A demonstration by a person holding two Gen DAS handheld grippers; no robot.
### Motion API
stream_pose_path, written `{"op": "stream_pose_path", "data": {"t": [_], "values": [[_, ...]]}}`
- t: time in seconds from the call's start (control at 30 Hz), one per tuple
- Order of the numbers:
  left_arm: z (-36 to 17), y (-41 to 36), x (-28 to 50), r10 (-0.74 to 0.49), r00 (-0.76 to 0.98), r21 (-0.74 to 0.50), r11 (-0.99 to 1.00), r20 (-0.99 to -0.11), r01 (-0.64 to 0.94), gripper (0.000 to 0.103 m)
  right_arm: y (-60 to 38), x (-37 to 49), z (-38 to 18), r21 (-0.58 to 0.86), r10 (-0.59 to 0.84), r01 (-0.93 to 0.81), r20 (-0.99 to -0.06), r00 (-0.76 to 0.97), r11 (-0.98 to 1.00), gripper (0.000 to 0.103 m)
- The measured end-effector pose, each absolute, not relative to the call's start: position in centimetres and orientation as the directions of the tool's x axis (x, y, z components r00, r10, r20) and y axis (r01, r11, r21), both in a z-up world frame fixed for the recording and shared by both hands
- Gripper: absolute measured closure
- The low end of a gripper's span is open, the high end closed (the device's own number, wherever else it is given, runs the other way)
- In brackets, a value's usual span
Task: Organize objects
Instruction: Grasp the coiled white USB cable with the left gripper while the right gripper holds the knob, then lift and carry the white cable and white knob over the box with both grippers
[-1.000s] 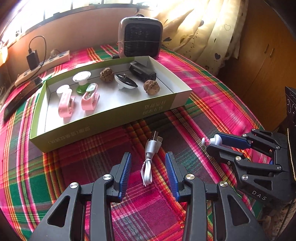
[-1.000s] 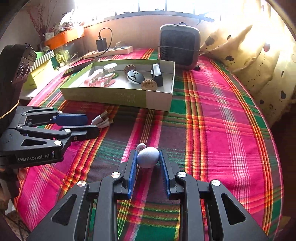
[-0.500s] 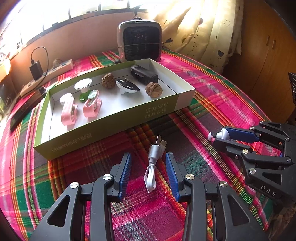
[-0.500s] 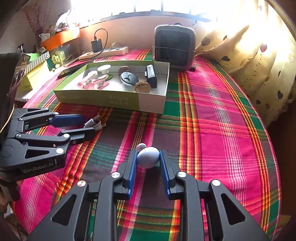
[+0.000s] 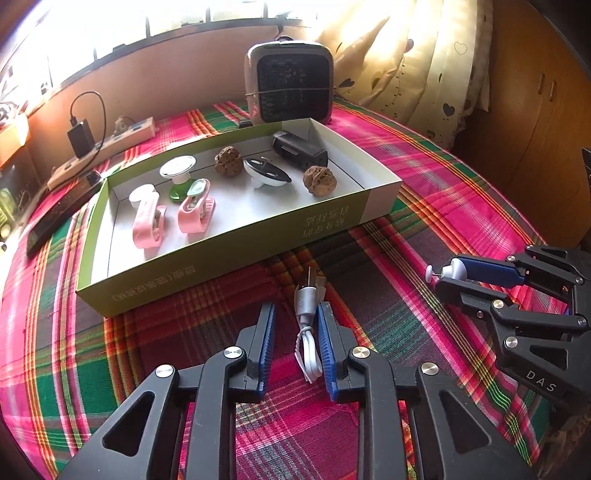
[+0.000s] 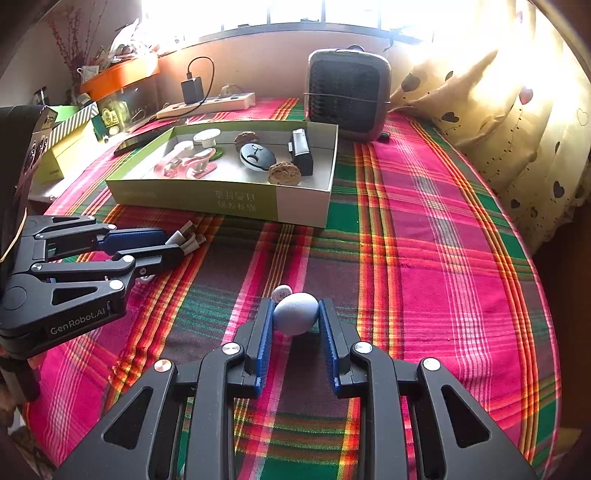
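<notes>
Left wrist view: left tongs (image 5: pixel 295 332) closing around a short white USB cable (image 5: pixel 308 325) lying on the plaid counter (image 5: pixel 424 206), right pad just beside its silver plug, left pad apart (green tray (image 5: pixel 236 243) at 11 o'clock, holding pink clips (image 5: pixel 170 216) and walnuts (image 5: pixel 319 180)). Right wrist view: right tongs (image 6: pixel 296 317) clamped on a pale blue egg-shaped thing (image 6: pixel 295 313) with a small white cap at its far end, tray up at 11 o'clock, left tongs at 9 o'clock over the cable.

Strong daylight blows out the window (image 6: pixel 280 14) behind the heater (image 6: pixel 347 94); fisheye edges bend and darken.
</notes>
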State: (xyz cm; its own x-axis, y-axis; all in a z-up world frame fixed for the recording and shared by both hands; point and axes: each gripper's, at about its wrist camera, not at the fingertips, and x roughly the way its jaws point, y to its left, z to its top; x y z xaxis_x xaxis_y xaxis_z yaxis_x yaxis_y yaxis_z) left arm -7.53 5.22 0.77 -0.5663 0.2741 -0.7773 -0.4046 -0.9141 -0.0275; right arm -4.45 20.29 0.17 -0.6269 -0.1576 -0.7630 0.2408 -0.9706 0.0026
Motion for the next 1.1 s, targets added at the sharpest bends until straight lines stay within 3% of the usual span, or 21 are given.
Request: {"op": "stream_pose_path", "data": {"t": [0.2,1.1], "values": [[0.7,4.7,-7.9,0.274,-0.564,-0.043,-0.921,-0.779,-0.387,0.093,20.4,-4.6,0.1,0.003,-0.156,0.238,-0.763,-0.627,-0.971,0.077],[1.4,3.5,-7.1,0.269,-0.582,-0.056,-0.932,-0.768,-0.357,0.094,19.6,-4.7,0.2,0.019,-0.158,0.226,-0.77,-0.618,-0.974,0.077]]}}
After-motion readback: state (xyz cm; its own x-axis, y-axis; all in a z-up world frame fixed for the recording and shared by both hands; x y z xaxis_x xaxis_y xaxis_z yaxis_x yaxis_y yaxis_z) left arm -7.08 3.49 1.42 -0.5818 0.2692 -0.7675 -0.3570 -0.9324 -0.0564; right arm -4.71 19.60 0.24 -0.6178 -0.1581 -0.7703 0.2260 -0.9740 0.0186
